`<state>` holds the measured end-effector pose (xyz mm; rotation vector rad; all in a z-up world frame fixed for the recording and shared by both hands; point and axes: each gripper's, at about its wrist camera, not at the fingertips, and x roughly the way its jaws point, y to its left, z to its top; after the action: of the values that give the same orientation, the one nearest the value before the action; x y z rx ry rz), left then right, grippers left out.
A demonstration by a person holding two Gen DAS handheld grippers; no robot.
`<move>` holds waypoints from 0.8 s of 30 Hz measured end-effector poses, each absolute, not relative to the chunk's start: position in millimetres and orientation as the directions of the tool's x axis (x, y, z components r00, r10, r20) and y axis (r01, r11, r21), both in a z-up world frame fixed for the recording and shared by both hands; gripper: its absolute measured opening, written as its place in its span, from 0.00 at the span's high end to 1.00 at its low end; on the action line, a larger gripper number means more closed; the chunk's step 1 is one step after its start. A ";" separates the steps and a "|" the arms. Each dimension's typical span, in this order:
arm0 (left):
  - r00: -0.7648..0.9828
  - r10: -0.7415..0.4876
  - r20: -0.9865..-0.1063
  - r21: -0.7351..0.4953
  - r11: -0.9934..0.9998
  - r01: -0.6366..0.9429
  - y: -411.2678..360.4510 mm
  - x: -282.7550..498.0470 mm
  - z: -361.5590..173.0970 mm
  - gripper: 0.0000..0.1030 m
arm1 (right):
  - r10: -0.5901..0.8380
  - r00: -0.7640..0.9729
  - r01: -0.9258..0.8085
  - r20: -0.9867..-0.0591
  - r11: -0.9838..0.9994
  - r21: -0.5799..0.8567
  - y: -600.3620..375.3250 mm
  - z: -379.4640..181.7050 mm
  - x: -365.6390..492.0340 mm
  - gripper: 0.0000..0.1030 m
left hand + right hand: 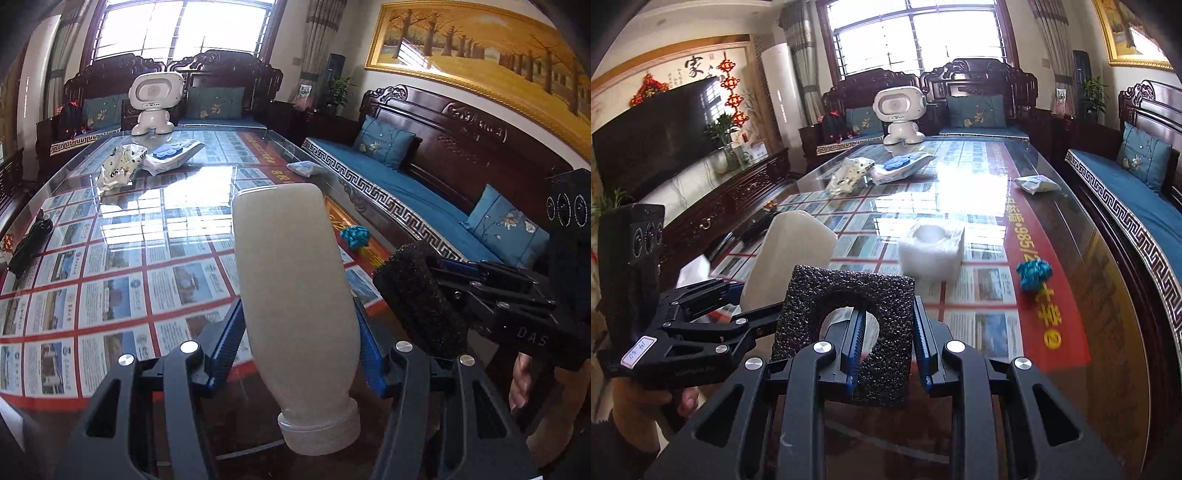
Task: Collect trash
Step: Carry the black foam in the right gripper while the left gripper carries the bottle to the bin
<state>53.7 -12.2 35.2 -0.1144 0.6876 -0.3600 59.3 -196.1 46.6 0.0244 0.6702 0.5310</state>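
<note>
Left gripper (295, 332) is clamped across the body of a pale, cloudy plastic bottle (291, 280), cap end toward the camera, base tilted up and away; the bottle is lifted clear of the glass-topped table (122, 236). Right gripper (886, 347) stands just beside it, jaws narrow and pinching one wall of a black foam block (846, 295) with a round hole, one finger passing through the hole; block also off the table. Left on the glass: a white foam block (931, 251) near the middle, a crumpled blue wrapper (1033, 274) toward the sofa side, a small pale packet (1036, 183) farther along that edge, and a printed bag (122, 166) beside a white pouch (173, 155) at the far end, near a white toy robot (155, 99).
</note>
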 end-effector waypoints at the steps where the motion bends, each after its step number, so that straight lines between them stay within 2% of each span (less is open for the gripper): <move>1: 0.712 -0.364 -0.600 -0.223 0.931 0.289 -13.1 43.2 34.4 0.45 | 0.485 0.652 -0.465 -0.583 0.863 0.198 -199.9 45.7 47.0 0.76; 12: 0.658 -0.400 -0.639 -0.222 0.914 0.339 -34.6 -90.0 5.0 0.45 | 0.478 0.624 -0.470 -0.618 0.862 0.193 -227.9 11.3 -100.9 0.76; 24: 0.490 -0.480 -0.728 -0.289 0.863 0.415 -63.1 -183.0 -79.5 0.49 | 0.405 0.561 -0.391 -0.722 0.899 0.200 -247.7 -59.8 -192.6 0.76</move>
<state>-183.0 -63.1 -79.5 -0.0778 0.9087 -0.5442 -192.6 -247.7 -59.8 0.0172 0.8554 0.4686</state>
